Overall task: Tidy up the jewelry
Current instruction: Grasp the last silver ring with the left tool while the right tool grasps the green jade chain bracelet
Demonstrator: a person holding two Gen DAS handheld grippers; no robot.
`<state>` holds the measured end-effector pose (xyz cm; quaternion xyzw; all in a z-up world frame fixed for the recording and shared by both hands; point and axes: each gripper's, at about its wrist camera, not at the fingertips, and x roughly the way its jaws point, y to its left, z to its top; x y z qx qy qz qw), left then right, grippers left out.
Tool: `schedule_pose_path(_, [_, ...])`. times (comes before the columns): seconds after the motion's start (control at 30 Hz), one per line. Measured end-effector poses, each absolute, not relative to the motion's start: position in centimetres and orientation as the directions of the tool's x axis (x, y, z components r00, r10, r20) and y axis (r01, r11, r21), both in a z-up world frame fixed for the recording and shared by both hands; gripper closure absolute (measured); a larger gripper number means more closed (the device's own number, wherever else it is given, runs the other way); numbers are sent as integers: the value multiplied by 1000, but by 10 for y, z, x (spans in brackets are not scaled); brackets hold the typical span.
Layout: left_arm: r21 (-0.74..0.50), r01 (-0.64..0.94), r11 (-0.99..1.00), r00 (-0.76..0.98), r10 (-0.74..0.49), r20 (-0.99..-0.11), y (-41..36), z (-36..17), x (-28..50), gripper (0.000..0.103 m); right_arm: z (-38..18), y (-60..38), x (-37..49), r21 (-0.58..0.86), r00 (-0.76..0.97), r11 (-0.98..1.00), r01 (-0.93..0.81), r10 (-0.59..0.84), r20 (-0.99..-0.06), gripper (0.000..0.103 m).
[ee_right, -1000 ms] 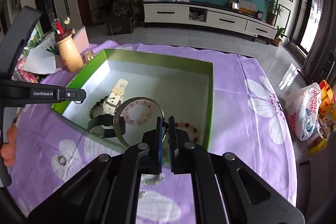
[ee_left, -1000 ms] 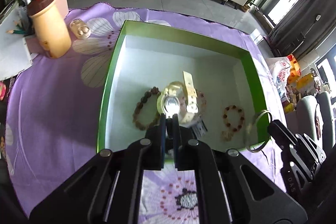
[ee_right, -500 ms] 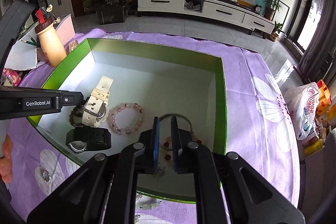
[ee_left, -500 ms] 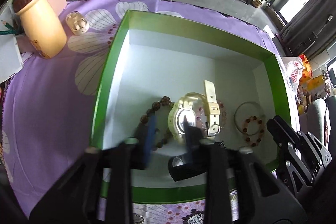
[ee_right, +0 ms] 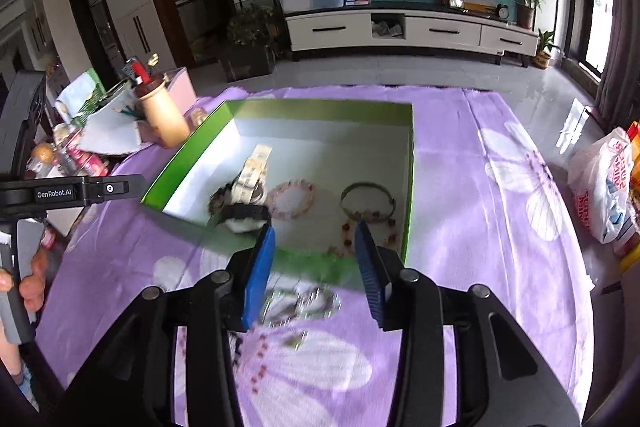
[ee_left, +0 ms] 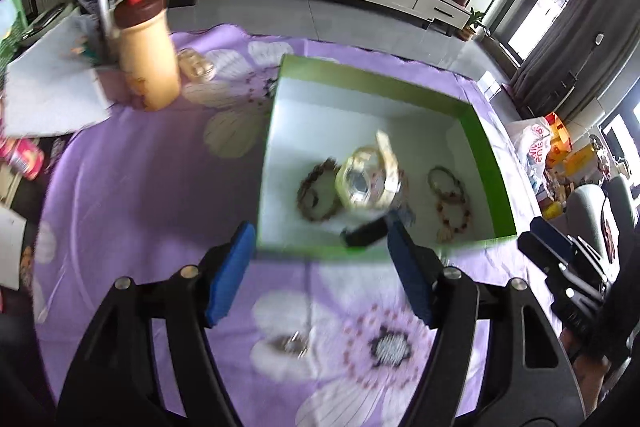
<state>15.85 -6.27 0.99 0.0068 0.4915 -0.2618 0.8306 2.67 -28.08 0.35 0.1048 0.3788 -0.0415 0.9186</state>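
Left gripper, right gripper just opened, empty, at green box near rim

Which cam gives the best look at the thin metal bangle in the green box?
Right wrist view: the thin metal bangle lies near the middle of the frame as a full ring, overlapping the red bead bracelet. In the left wrist view the same bangle is smaller, blurrier and off toward the right wall of the green box.

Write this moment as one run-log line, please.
left gripper: jaws opening, empty | right gripper: jaws opening, empty | cream watch, thin bangle: in green box
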Motion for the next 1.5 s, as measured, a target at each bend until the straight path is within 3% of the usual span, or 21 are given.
schedule_pose_path(0.3, [-295, 401, 867, 258, -416, -872, -28, -41, 125, 32, -47, -265, 1, 239, 606, 955, 177, 85, -791, 61])
schedule_pose_path(0.57, [-303, 399, 866, 193, -402, -895, -42, -77, 116, 36, -77, -250, 6, 259, 578, 945, 200, 100, -810, 61])
schedule_pose_path(0.97, [-132, 524, 842, 269, -310, -912, -74, -92, 97, 44, -90, -237, 36, 158, 580, 961, 227, -3, -814, 61])
schedule_pose_path(1.1, [-37, 553, 833, 333, -261, -906, -80, -96, 89, 55, -92, -232, 44, 111, 587, 968, 226, -45, -808, 61])
schedule_pose_path(1.17, [-16, 561, 828, 351, -255, -901, -78, -96, 87, 63, -93, -227, 47, 67, 587, 974, 215, -74, -806, 70])
schedule_pose_path(1.23, [-14, 571, 821, 355, -263, -897, -77, -95, 86, 76, -94, -225, 48, 39, 587, 978, 206, -92, -805, 91])
schedule_pose_path(1.27, [-16, 573, 819, 354, -265, -897, -75, -95, 87, 82, -94, -227, 49, 49, 589, 978, 201, -81, -804, 94])
schedule_pose_path(1.5, [-79, 572, 817, 320, -311, -895, -66, -91, 87, 82, -90, -237, 39, 111, 605, 975, 190, -28, -796, 96])
